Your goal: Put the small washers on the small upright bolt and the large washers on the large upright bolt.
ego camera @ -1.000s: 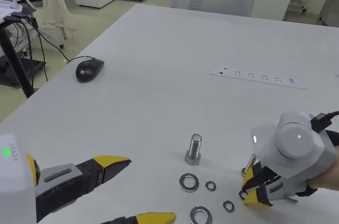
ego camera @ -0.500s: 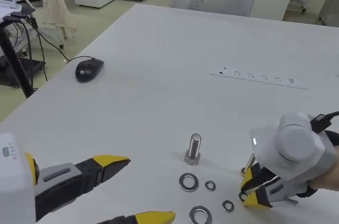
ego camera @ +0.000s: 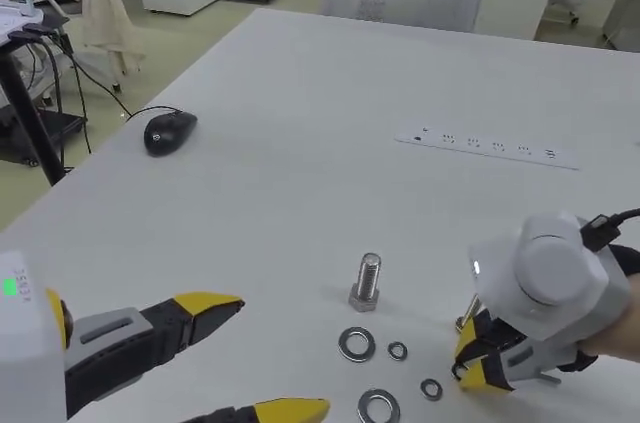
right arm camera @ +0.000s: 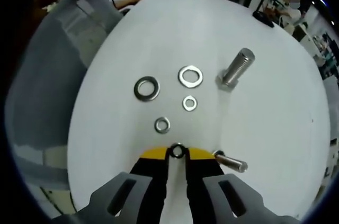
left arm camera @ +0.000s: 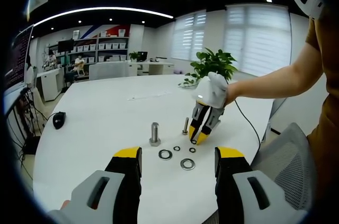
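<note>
At the near edge of the white table (ego camera: 300, 93), find the black, yellow-tipped left tool (ego camera: 283, 353), spread wide and empty. Just past its tips, count four loose flat rings lying on the table: a large silver steel washer (ego camera: 379, 407) nearest, a small silver steel washer (ego camera: 431, 389) to its right, then a second large washer (ego camera: 356, 344) with a second small washer (ego camera: 397, 351) just beside it. Over to the right, see the black, yellow-tipped right tool (right arm camera: 177, 155) pinching a third small washer (right arm camera: 177, 150) by its rim at the very tips, hole left clear, close beside the small upright silver bolt (left arm camera: 185, 126) but not yet over it. Expect light, thin, stiff, slick metal: little edge to grip, likely to pivot or pop free under an uneven squeeze, and to skid or roll away once dropped. Hold by opposite edges, never across the hole; for those lying flat, probably tip one edge up off the table first. Treat the small bolt as easy to topple, standing only on its head. Farther back, find the large upright silver hex bolt (ego camera: 367, 281), apart from the small one, thread bare. Beyond, note a black computer mouse (ego camera: 169, 131) and a flat white power strip (ego camera: 487, 146).
</note>
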